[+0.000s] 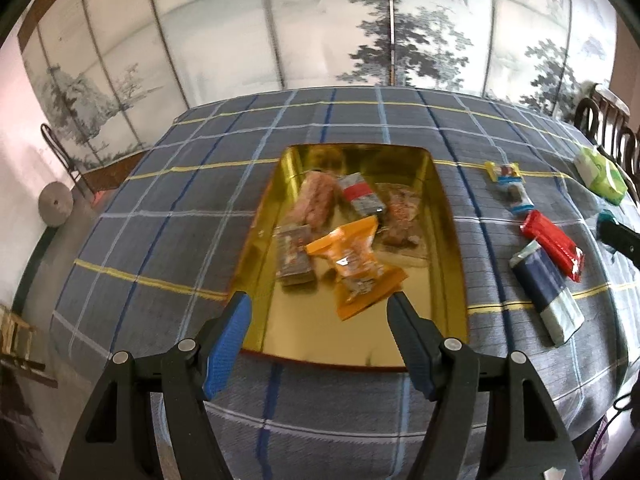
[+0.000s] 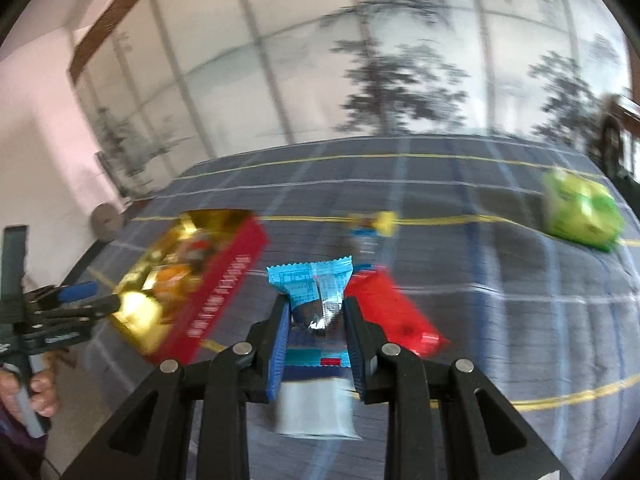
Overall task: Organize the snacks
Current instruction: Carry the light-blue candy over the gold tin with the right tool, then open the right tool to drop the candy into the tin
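Note:
A gold tin (image 1: 448, 240) with red outer walls (image 2: 224, 292) lies on the checked tablecloth and holds several snacks, an orange packet (image 1: 356, 264) on top. My left gripper (image 1: 318, 300) hovers open over the tin's near end, the orange packet just beyond its tips and untouched. In the right wrist view, blurred by motion, my right gripper (image 2: 316, 312) is shut on a light-blue snack packet (image 2: 312, 280) above the cloth, right of the tin. The left gripper (image 2: 80, 300) shows at that view's left edge.
Right of the tin lie a yellow-and-blue sweet (image 1: 506, 178), a red packet (image 1: 554, 244), a dark-blue-and-white packet (image 1: 546, 292) and a green pack (image 1: 600, 176). A person's hand (image 2: 40, 392) grips the left tool. Wooden chairs (image 1: 608, 120) stand at the far right.

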Demonstrator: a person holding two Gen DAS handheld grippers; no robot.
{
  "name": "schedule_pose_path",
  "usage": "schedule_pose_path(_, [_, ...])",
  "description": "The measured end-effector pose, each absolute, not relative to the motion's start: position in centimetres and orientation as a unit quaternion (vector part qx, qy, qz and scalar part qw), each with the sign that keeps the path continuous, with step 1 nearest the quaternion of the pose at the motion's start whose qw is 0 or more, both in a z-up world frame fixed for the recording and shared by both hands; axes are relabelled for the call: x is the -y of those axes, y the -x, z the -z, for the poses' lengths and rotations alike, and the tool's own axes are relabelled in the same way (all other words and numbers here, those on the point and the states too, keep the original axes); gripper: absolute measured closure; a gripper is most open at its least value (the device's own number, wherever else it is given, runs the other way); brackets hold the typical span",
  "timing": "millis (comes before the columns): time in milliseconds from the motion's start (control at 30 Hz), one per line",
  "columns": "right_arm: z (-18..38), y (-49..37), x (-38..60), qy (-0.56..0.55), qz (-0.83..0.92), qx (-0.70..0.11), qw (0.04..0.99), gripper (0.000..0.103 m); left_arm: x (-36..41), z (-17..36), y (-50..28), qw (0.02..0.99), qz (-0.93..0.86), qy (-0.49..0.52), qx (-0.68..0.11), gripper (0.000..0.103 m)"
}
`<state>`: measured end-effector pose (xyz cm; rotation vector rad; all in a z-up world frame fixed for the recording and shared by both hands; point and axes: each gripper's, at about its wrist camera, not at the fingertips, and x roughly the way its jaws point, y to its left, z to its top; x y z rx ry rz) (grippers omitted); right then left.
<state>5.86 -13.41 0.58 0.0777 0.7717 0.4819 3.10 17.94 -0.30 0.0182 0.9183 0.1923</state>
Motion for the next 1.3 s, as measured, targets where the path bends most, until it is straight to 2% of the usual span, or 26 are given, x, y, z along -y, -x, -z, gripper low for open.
schedule_pose_path(467, [0.6,-7.7,-1.7,0.0,-0.362,-0.411,0.837,0.076,-22.2,0.7,-0.8,0.886,-0.123,0.025,-0.447,0.029])
schedule_pose_path(967, [3.6,-10.1,-6.0,0.036,-0.341,-0.435,0.832,0.075,-22.7,1.0,-0.6,0.887,-0.126,0.016,-0.444,0.027])
schedule_pose_path(1033, [3.6,-10.2,-6.0,0.031,-0.341,-0.437,0.831,0.074,-22.8,1.2,-0.6,0.886,-0.125,0.017,-0.446,0.026])
schedule_pose_path(1133, [3.6,-10.3,-5.8,0.028,-0.336,-0.436,0.834,0.064,-22.8,1.4,-0.5,0.885,-0.124,0.016,-0.449,0.026])
schedule_pose_path(1300, [2.9,-9.9,-4.1,0.008,-0.333,-0.429,0.84,0.06,-22.3,1.3,-0.4,0.885,-0.121,0.008,-0.45,0.025])
